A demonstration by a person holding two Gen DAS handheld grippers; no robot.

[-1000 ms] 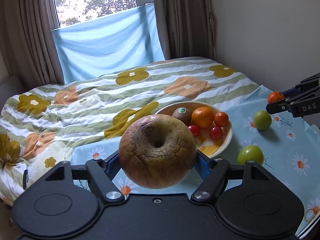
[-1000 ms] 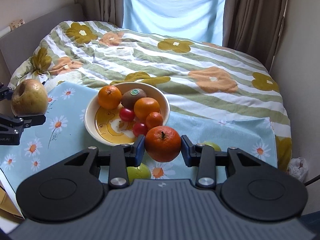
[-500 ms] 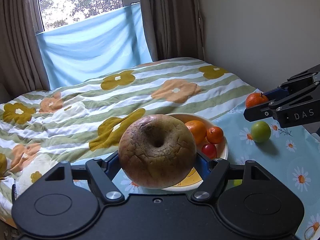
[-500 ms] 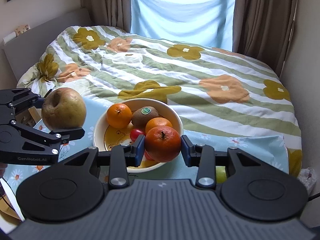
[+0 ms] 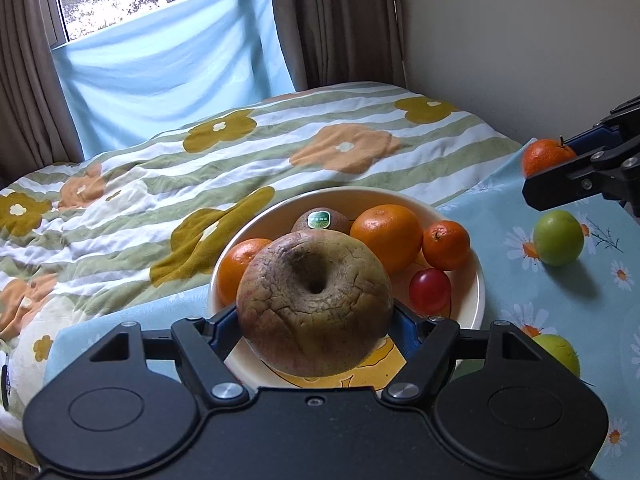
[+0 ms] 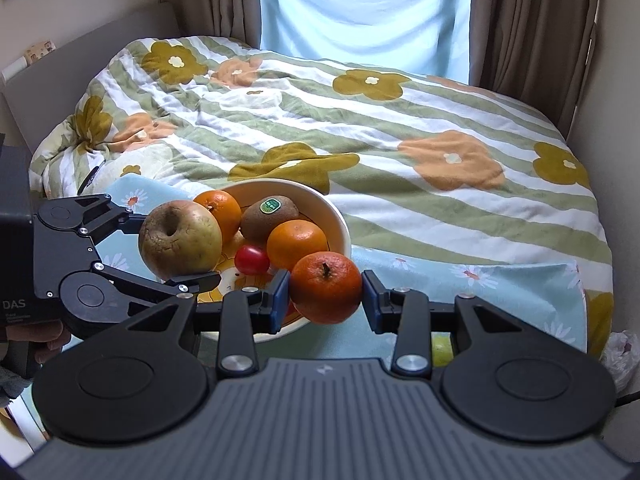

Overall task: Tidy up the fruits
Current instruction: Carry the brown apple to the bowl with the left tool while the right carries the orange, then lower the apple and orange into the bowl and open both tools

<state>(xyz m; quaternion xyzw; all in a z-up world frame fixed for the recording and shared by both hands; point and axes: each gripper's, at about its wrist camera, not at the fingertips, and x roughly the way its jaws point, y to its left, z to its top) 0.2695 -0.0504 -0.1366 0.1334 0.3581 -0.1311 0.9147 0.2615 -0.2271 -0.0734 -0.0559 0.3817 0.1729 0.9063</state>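
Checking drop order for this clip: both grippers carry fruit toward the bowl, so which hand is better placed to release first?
Left, probably. The left gripper holds the apple directly above the bowl. The right gripper, with its orange, hangs over the near rim only.

- The bowl (image 5: 478, 292) sat on the cloth (image 5: 624, 320), in front of the quilt (image 5: 240, 148).
- A kiwi (image 5: 320, 220) lay in the bowl.
- A lime (image 5: 558, 237) lay right of the bowl.
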